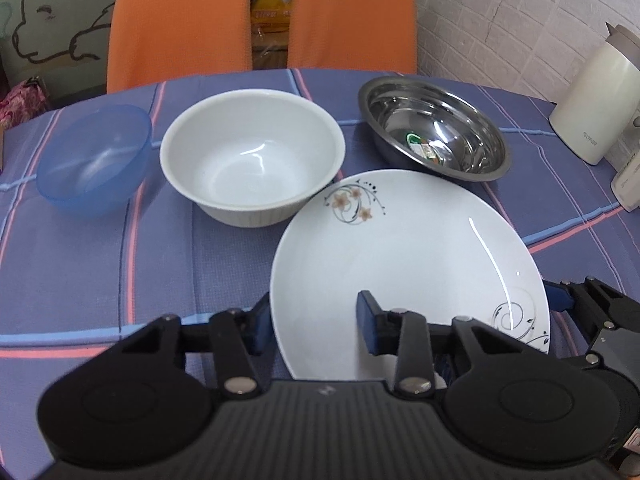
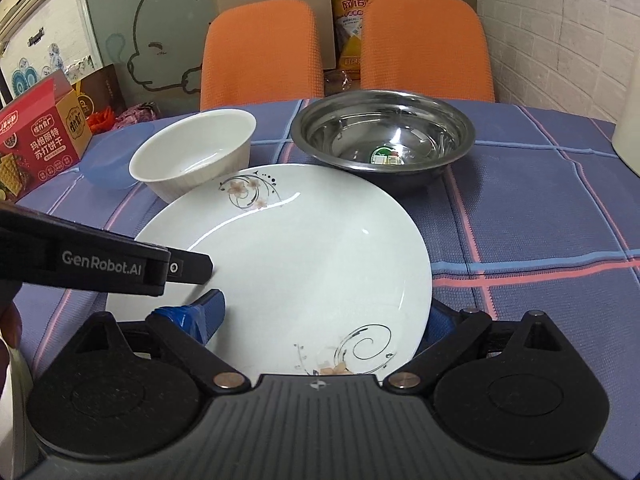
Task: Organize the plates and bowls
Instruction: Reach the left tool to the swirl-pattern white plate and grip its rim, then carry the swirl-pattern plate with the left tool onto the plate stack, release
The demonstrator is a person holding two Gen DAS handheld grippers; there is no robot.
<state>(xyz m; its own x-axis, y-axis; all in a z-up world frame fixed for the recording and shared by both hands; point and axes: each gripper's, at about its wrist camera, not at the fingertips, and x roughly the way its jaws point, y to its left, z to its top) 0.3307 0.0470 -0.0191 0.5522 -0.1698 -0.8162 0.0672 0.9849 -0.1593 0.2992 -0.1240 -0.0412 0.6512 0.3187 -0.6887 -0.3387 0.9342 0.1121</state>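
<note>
Left tool (image 1: 316, 322) and right tool (image 2: 320, 318) both straddle the plate's (image 1: 400, 248) near rim.

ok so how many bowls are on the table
3: blue plastic bowl far left, white bowl in the middle beside it, steel bowl to the right, behind the plate. None looks hidden.
</note>
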